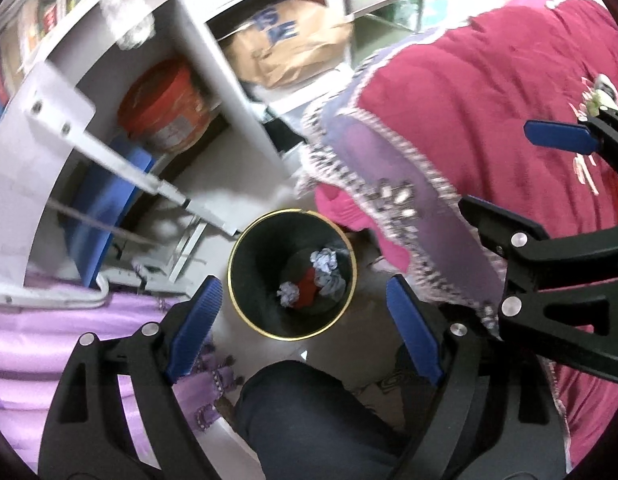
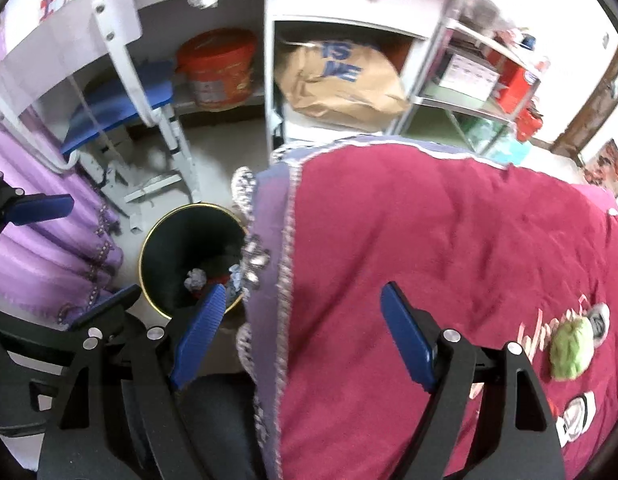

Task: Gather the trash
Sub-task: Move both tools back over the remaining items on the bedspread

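Pale floor [image 1: 269,196] lies directly beyond the claw tips in the left wrist view. Ahead of them, white shelving [image 2: 269,80] holds an orange tub [image 2: 217,68] and a brown paper bag [image 2: 341,80]. To the claw's right, a bed under a crimson quilt [image 2: 429,240] with lilac border. To its left, lilac curtain fabric [image 2: 37,240] and a blue chair seat [image 2: 117,108]. Lighting even; far shelves blurred.

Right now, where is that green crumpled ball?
The green ball lies on the red blanket, at the lower right of the right wrist view, beside white scraps and well away from the bin on the floor.
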`<state>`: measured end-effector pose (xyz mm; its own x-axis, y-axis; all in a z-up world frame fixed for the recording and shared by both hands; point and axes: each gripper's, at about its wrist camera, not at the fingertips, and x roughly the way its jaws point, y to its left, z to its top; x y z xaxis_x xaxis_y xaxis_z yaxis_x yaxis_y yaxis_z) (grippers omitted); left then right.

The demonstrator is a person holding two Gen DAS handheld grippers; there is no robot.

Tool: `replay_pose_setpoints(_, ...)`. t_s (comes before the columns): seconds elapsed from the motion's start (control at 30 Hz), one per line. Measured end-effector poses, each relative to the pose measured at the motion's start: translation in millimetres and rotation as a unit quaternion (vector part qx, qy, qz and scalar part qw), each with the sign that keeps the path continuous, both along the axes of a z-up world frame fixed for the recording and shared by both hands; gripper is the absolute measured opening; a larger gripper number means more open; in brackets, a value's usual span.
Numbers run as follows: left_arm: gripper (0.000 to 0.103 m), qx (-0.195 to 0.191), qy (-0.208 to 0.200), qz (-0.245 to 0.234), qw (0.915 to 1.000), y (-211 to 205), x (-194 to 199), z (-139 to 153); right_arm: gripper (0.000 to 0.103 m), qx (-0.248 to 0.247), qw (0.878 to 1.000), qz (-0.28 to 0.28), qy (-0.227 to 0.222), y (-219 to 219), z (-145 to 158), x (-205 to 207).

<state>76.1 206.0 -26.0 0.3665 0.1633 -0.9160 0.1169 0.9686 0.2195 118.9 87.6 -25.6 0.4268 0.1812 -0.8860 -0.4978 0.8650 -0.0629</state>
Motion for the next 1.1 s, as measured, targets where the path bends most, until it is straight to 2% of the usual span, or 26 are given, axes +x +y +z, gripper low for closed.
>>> replay_pose_setpoints(0.27, 0.085, 0.001, 0.007, -0.068, 0.9977, -53.6, 0.4, 9.5, 0.079, 0.012, 0.998, -0.059, -0.013, -58.5, 17.6, -11.9)
replay_pose_setpoints(0.53, 0.085, 0.0, 0.015, -0.151, 0.9885, -120.4, -1.1, 15.0, 0.079, 0.008, 0.991, -0.131, -0.025, -127.2, 29.0, -33.4)
replay_pose_setpoints(0.77, 0.085, -0.01, 0.019, -0.223, 0.9745, -182.1, -9.7, 20.0, 0.079, 0.003, 0.981, -0.191, -0.028, -178.7, 32.6, -50.2)
replay_pose_setpoints(0.87, 0.085, -0.002, 0.017, -0.253, 0.9672, -207.4, -14.8, 20.7, 0.079, 0.0, 0.976, -0.217, -0.031, -201.0, 34.4, -58.1)
replay_pose_setpoints(1.1, 0.089, 0.001, 0.024, -0.315, 0.9489, -262.2, -20.5, 19.7, 0.081, -0.011, 0.956, -0.29, -0.03, -256.9, 34.5, -80.3)
